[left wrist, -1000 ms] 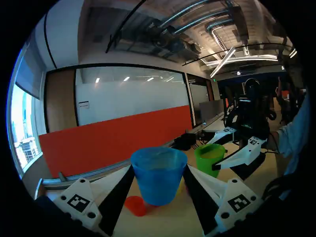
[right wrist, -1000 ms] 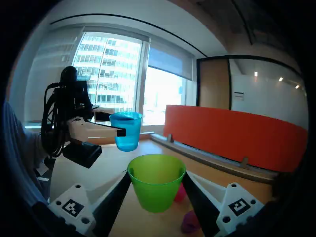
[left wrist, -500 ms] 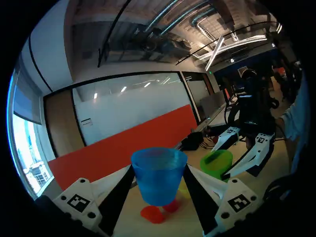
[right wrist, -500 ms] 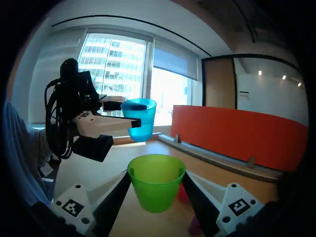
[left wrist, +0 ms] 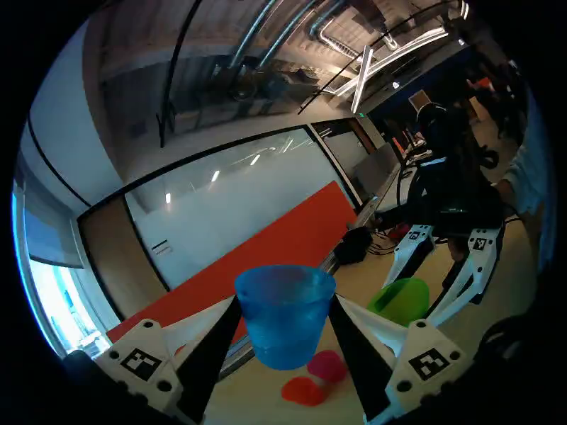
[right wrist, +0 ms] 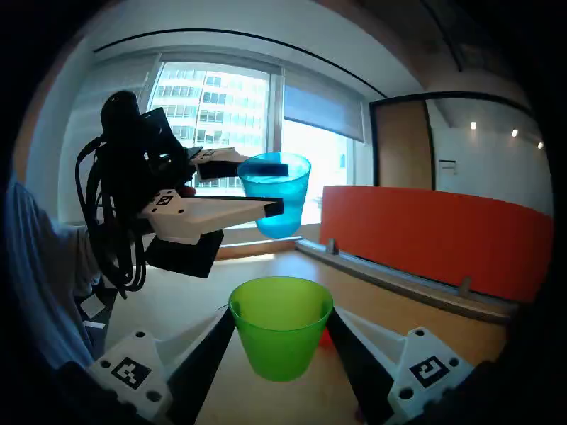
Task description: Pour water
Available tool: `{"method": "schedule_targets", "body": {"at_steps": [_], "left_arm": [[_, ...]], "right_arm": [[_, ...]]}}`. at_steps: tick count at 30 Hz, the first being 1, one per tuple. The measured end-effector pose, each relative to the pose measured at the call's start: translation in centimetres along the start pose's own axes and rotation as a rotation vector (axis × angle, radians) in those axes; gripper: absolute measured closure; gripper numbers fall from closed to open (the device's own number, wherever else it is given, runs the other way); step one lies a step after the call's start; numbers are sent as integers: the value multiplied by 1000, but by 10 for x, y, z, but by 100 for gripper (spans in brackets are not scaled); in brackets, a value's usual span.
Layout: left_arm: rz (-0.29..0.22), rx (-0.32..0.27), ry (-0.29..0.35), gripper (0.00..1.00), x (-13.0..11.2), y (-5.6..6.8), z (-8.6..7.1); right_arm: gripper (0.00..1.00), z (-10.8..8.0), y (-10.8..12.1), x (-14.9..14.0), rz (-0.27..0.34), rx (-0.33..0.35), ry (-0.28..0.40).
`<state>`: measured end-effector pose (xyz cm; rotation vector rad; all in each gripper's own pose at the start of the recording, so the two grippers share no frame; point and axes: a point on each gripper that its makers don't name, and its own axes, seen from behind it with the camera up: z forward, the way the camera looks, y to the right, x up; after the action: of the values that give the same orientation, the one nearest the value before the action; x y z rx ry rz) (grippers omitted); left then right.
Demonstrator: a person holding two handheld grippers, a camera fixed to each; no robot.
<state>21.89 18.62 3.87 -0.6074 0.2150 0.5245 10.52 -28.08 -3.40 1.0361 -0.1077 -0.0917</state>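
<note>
Right gripper view, contents entered by size.

1. Pale wooden tabletop (right wrist: 177,312). Both cups are held clear above it, so any spill would presumably be caught here.
2. Long orange partition panel (right wrist: 439,234). It is set along the table's far edge and is judged to play no part in the task.
3. Left gripper (right wrist: 273,185), white body with black fingers. It is closed on the translucent blue plastic cup (right wrist: 278,205), with one finger pressed to each side. The cup is carried higher than the green one and beyond it, apparently so that its lip can be brought over the receiving rim.
4. Right gripper (right wrist: 281,316). It is clamped on the opaque green plastic cup (right wrist: 281,340), both fingers laid against the wall. The cup is kept upright with its mouth upward, a pose suited to a receiver.
5. Contents of the blue cup. A faint liquid line is seen near the brim and is taken to be water. A slight tilt is suspected, but no stream is seen, so pouring is judged not yet begun.
6. Left gripper view: small red disc (left wrist: 303,391) and small pink round piece (left wrist: 327,365). Both are seen low in the picture under the raised blue cup, apparently left on the table and unused.
</note>
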Motion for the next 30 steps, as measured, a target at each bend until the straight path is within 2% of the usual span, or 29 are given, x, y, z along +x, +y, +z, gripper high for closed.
{"method": "schedule_targets", "body": {"at_steps": [21, 30], "left_arm": [[287, 15, 2, 15, 26, 4, 3], [361, 16, 9, 15, 30, 6, 6]], "right_arm": [[9, 5, -3, -3, 8, 15, 5], [9, 5, -4, -2, 7, 14, 10]]}}
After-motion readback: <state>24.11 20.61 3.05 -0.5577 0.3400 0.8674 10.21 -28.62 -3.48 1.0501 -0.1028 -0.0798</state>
